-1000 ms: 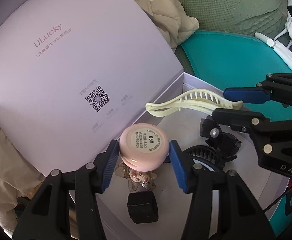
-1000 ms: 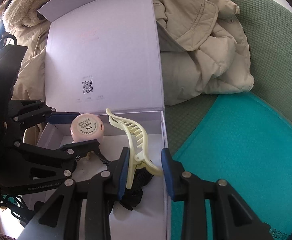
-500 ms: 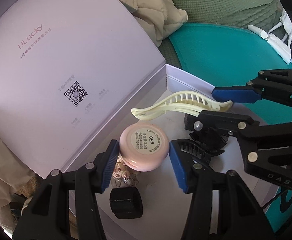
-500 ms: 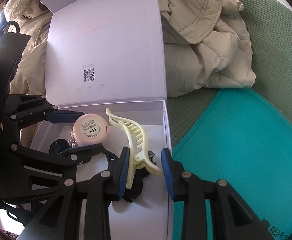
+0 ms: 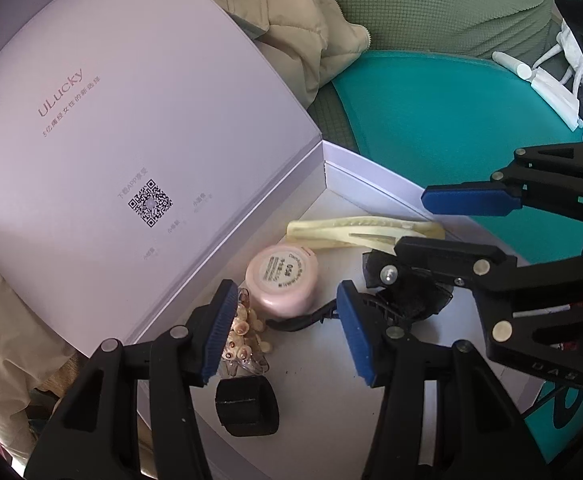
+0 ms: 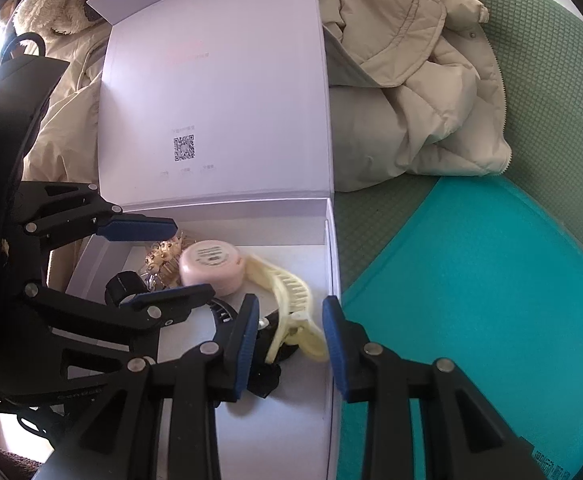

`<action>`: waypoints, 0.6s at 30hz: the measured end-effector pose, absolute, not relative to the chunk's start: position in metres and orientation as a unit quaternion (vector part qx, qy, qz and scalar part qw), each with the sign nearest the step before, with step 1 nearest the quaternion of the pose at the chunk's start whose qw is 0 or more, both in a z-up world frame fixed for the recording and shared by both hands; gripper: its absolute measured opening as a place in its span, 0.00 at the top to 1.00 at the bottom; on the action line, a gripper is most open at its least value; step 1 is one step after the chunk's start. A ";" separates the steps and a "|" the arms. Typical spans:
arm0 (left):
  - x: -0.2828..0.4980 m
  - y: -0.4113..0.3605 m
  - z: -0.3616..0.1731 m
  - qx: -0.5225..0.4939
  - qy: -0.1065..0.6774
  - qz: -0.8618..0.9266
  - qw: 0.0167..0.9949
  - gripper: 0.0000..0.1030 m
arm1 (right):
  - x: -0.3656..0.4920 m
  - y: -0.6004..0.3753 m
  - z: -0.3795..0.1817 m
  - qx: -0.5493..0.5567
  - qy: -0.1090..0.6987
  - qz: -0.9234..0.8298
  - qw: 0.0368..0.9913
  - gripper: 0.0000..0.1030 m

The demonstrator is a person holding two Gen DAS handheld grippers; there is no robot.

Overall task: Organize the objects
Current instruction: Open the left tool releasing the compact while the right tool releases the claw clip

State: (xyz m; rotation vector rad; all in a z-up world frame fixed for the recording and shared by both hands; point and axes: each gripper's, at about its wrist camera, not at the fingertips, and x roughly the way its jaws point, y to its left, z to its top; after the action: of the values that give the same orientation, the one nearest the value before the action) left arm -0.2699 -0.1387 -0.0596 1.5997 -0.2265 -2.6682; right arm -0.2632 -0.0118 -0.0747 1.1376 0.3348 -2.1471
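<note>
Nearly sorted: pink jar (image 5: 281,280) and cream hair clip (image 5: 363,232) lying in the white box (image 5: 371,184) at lower centre, left gripper (image 5: 287,332) released, right gripper (image 6: 291,340) loose around the clip's tail, just pulling clear left.

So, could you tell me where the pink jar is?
The pink jar lies inside the white box, loose ahead of the left tongs, beside the cream hair clip.

Matt lilac card box (image 5: 355,164) with smooth printed lid; glossy pink plastic jar (image 5: 283,280); cream plastic hair claw (image 5: 355,232), slightly glossy; black matt plastic clips (image 5: 247,404); quilted beige cloth jacket (image 6: 411,92); textured green fabric (image 6: 547,80); smooth teal mat (image 6: 483,280); ribbed blue gripper pads (image 5: 219,332).
</note>
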 end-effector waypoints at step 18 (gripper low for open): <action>-0.276 -0.120 -0.021 0.483 -0.065 -0.873 -0.004 0.51 | -0.256 0.033 -0.044 0.426 0.097 -0.846 0.304 0.61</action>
State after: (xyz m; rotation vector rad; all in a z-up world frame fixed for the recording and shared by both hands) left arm -0.2763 -0.1197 -0.0209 1.5206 -0.2050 -2.7508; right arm -0.2564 0.0334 -0.0438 1.1297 0.2568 -2.2419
